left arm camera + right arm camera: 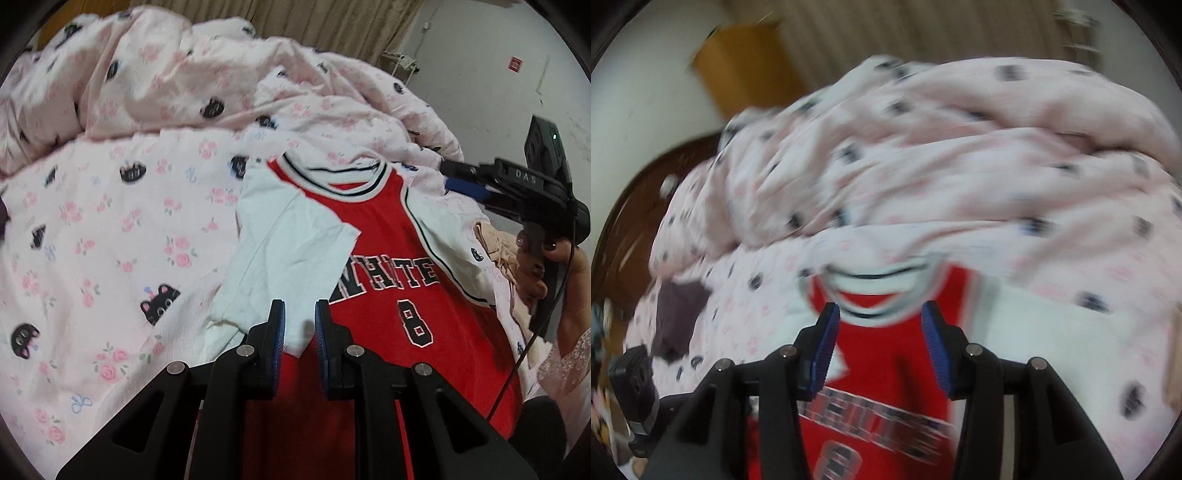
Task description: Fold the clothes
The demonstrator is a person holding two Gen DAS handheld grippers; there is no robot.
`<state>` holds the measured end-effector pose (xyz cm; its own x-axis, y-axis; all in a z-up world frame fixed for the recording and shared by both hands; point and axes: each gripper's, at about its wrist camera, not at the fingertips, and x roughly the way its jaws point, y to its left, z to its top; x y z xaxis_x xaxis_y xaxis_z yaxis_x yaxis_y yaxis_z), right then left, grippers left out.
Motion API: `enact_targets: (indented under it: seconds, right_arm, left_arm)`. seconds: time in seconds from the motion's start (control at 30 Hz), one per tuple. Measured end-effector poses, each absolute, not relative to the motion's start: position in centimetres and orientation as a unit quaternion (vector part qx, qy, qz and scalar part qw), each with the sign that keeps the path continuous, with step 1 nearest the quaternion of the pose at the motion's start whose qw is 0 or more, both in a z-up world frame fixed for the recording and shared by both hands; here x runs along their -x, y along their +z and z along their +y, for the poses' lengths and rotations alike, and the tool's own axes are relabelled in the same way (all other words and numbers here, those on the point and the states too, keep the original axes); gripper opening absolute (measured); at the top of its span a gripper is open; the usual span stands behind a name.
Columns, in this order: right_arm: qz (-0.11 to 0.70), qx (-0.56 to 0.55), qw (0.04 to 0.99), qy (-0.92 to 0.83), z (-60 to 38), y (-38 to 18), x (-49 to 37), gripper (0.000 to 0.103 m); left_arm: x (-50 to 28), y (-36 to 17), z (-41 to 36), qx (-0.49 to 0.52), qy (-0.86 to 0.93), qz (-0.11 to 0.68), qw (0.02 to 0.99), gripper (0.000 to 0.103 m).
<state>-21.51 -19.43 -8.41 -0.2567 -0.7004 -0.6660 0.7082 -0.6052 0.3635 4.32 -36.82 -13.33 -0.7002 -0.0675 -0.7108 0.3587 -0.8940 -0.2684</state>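
1. A pink floral bedsheet (pixel 110 236) covers the bed, with a bunched quilt (pixel 177 81) behind.
2. A red jersey (pixel 384 236), number 8, lies flat on the sheet, its white left sleeve (pixel 295 236) folded across its chest.
3. The left gripper (pixel 300 314) hovers above the sleeve, jaws parted, empty.
4. The right gripper (pixel 881 317) hangs over the collar, jaws spread, empty.

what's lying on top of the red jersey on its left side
A white sleeve is folded inward over the red jersey, covering the start of its lettering. Beneath the jersey lies the pink floral bedsheet. Whatever letters or fabric sit under the sleeve are hidden.
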Motion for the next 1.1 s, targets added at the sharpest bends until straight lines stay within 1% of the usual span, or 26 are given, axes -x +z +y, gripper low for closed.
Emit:
enact_targets:
  seconds: [0.07, 0.1, 0.13, 0.17, 0.2, 0.3, 0.37, 0.43, 0.5, 0.7, 0.77, 0.8, 0.83, 0.93, 1.1]
  right_arm:
    - [-0.016, -0.42, 0.421, -0.803, -16.3, -8.4, 22.7, 0.053]
    - [-0.03, -0.421, 0.415, -0.806, -14.9, -8.6, 23.2, 0.059]
    - [-0.047, -0.421, 0.409, -0.808, -13.4, -8.8, 23.8, 0.065]
    - [-0.063, -0.422, 0.402, -0.81, -11.9, -9.0, 24.3, 0.068]
    - [-0.076, -0.424, 0.398, -0.81, -10.8, -9.2, 24.8, 0.071]
    - [-0.106, -0.433, 0.395, -0.803, -8.2, -10.2, 25.7, 0.071]
    - [-0.121, -0.439, 0.394, -0.798, -6.9, -10.7, 26.3, 0.072]
    - [-0.124, -0.45, 0.402, -0.788, -6.8, -10.9, 26.7, 0.076]
    - [-0.119, -0.458, 0.409, -0.78, -6.9, -11.1, 27.0, 0.078]
    - [-0.088, -0.482, 0.428, -0.76, -7.7, -11.4, 26.7, 0.078]
    - [-0.078, -0.49, 0.434, -0.752, -7.9, -11.5, 26.6, 0.078]
    - [-0.072, -0.493, 0.437, -0.749, -8.0, -11.6, 26.5, 0.08]
    - [-0.067, -0.497, 0.44, -0.745, -8.1, -11.7, 26.4, 0.082]
    - [-0.07, -0.512, 0.441, -0.734, -8.0, -11.9, 26.6, 0.082]
    - [-0.111, -0.523, 0.425, -0.731, -6.0, -11.8, 27.7, 0.082]
  left_arm:
    - [-4.3, -12.9, -35.3, -0.356, -0.913, 0.163, 0.114, 0.029]
    - [-4.2, -12.7, -34.3, -0.351, -0.918, 0.145, 0.112, 0.045]
    - [-4.2, -12.6, -33.4, -0.346, -0.923, 0.127, 0.109, 0.056]
    - [-4.1, -12.4, -32.5, -0.34, -0.928, 0.108, 0.105, 0.058]
    - [-4.0, -12.3, -31.6, -0.334, -0.933, 0.09, 0.102, 0.058]
    - [-3.7, -11.9, -28.5, -0.327, -0.94, 0.038, 0.088, 0.059]
    - [-3.4, -11.9, -27.0, -0.331, -0.94, 0.024, 0.084, 0.059]
    - [-3.1, -11.9, -25.9, -0.338, -0.937, 0.027, 0.086, 0.061]
    - [-2.8, -11.9, -24.9, -0.345, -0.934, 0.031, 0.087, 0.061]
    - [-2.0, -11.8, -21.7, -0.367, -0.925, 0.042, 0.093, 0.061]
    - [-1.8, -11.4, -20.8, -0.367, -0.924, 0.037, 0.1, 0.061]
    - [-1.5, -11.2, -20.4, -0.367, -0.924, 0.03, 0.101, 0.061]
    - [-1.1, -11.0, -20.0, -0.366, -0.925, 0.02, 0.099, 0.061]
    - [0.3, -10.4, -18.4, -0.364, -0.927, -0.011, 0.089, 0.061]
    - [4.7, -10.1, -15.1, -0.361, -0.923, -0.11, 0.076, 0.062]
